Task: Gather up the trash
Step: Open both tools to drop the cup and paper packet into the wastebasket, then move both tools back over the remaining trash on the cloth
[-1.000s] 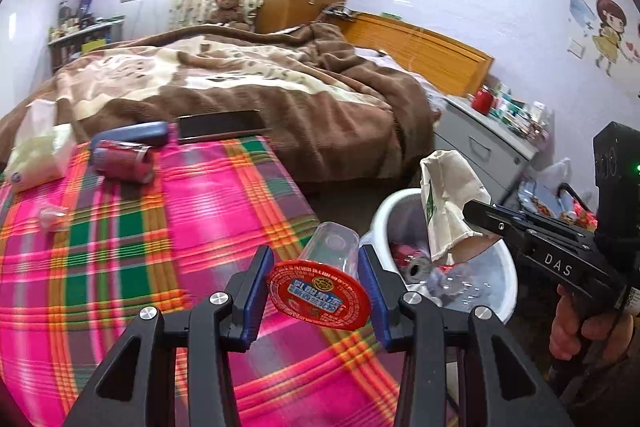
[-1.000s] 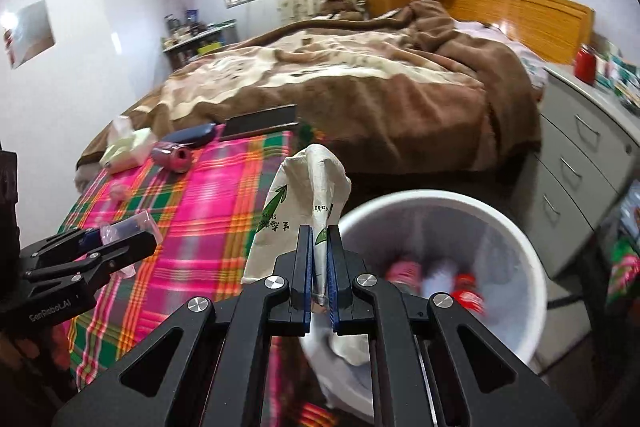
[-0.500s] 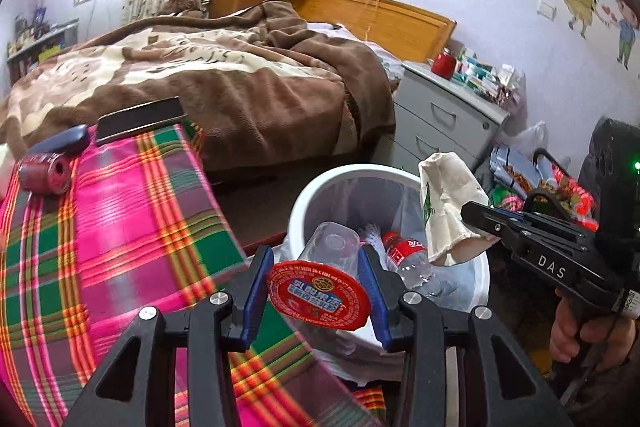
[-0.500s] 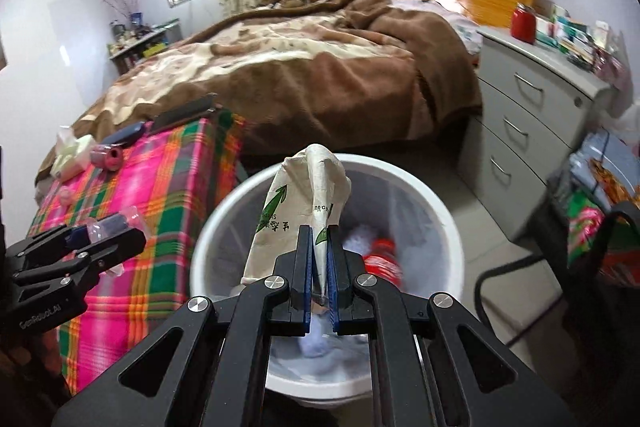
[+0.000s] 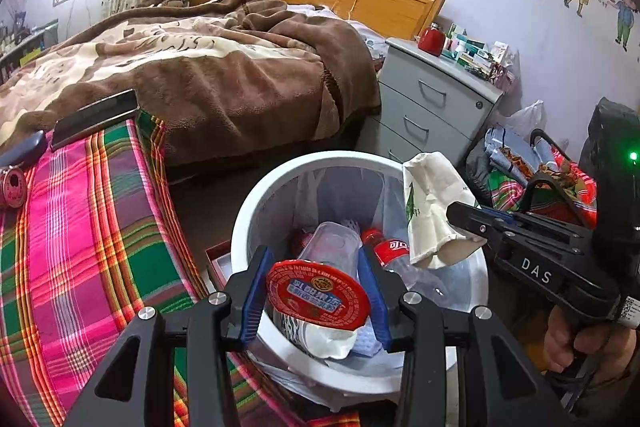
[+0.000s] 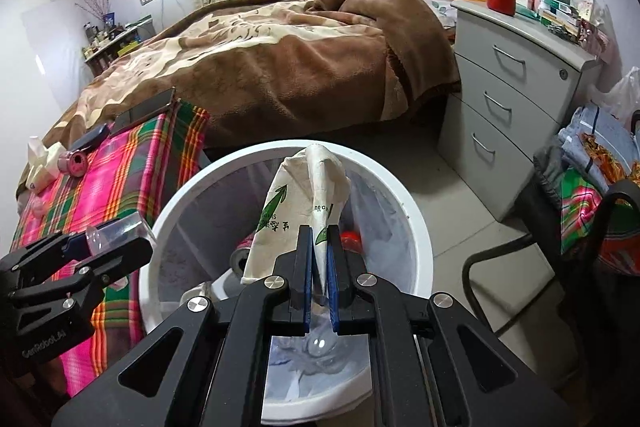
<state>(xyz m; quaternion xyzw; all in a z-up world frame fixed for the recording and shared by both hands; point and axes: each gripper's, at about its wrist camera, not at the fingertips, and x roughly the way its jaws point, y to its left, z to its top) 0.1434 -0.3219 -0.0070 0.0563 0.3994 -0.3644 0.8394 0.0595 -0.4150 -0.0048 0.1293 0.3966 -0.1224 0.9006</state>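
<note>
the left gripper (image 5: 316, 291) has its jaws clamped on a clear plastic cup (image 5: 320, 279) with a red lid; the right gripper (image 6: 319, 267) pinches a crumpled paper bag (image 6: 304, 203); both hang over the white bin (image 5: 256, 203) beside the plaid-covered bench (image 5: 80, 227).

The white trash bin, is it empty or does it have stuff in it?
It has stuff in it. Inside the white trash bin lie a cola bottle with a red label, a can and crumpled plastic.

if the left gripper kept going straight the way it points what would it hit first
Probably the trash already in the white bin: the left gripper, shut on a clear cup, aims into its mouth toward a plastic bottle. Depth is unclear.
</note>
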